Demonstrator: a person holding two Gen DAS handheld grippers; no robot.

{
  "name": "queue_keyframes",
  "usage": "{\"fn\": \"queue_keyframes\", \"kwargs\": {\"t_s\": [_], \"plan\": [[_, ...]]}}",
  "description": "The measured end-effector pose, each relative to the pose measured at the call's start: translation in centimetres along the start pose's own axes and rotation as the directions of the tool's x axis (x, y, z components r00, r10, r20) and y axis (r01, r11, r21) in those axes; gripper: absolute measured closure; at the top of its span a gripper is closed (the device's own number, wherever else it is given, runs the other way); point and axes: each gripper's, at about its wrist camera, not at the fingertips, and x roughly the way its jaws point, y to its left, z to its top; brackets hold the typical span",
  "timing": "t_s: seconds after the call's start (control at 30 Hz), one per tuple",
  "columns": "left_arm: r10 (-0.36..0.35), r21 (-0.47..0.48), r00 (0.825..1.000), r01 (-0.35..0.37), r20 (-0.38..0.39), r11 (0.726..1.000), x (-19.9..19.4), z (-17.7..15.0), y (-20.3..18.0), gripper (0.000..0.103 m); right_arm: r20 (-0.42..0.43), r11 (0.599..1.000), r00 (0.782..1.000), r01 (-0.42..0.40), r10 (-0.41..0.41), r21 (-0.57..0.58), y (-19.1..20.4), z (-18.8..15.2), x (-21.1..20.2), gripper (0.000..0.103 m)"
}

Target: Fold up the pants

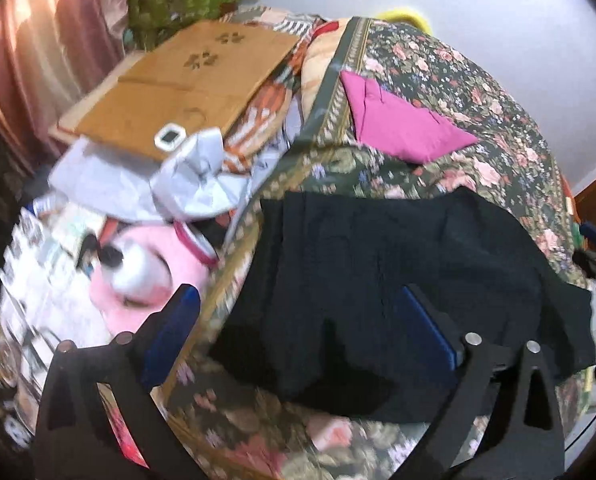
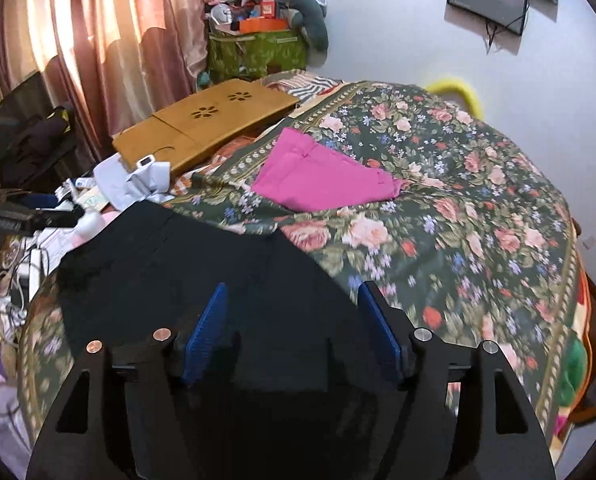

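Observation:
Black pants (image 1: 398, 280) lie spread on the floral bedspread (image 1: 478, 92), near its front edge; they also show in the right wrist view (image 2: 201, 264). My left gripper (image 1: 298, 300) is open above the pants' left part, its blue pads wide apart, holding nothing. My right gripper (image 2: 291, 304) is open just above the pants' near right part, empty. Folded pink pants (image 1: 398, 120) lie farther back on the bedspread; they show in the right wrist view (image 2: 322, 176) too.
A wooden lap tray (image 1: 177, 84) lies at the bed's back left, with white cloth (image 1: 185, 184) and a pink plush toy (image 1: 145, 268) beside it. A green bag (image 2: 257, 52) and pink curtains (image 2: 77, 40) stand behind. The other gripper (image 2: 25, 220) shows at left.

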Motion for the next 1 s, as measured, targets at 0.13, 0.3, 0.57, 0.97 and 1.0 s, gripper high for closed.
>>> {"fn": "queue_keyframes", "kwargs": {"t_s": [0.13, 0.3, 0.57, 0.97, 1.0], "plan": [[-0.040, -0.064, 0.998, 0.037, -0.048, 0.997, 0.3, -1.9, 0.7, 0.003, 0.002, 0.999, 1.000, 0.031, -0.031, -0.022, 0.4, -2.8, -1.5, 0.037], [-0.144, -0.129, 0.984, 0.130, -0.105, 0.983, 1.0, -4.1, 1.0, 0.003, -0.026, 0.999, 0.998, 0.054, -0.054, 0.007, 0.0, -6.6, -2.4, 0.037], [-0.310, -0.232, 0.939, 0.271, -0.149, 0.934, 2.7, -5.6, -0.1, 0.009, -0.055, 0.991, 0.998, 0.020, -0.013, 0.130, -1.6, -10.6, -2.2, 0.037], [-0.022, -0.108, 1.000, 0.020, -0.018, 0.994, 2.0, -4.4, -2.1, 0.090, -0.038, 0.973, 0.996, -0.071, 0.082, 0.219, -2.6, -11.7, -3.0, 0.036], [0.000, -0.086, 1.000, 0.000, 0.003, 0.996, 1.6, -4.4, -2.3, 0.091, -0.029, 0.972, 0.997, -0.064, 0.073, 0.224, -2.9, -11.7, -3.4, 0.036]]}}
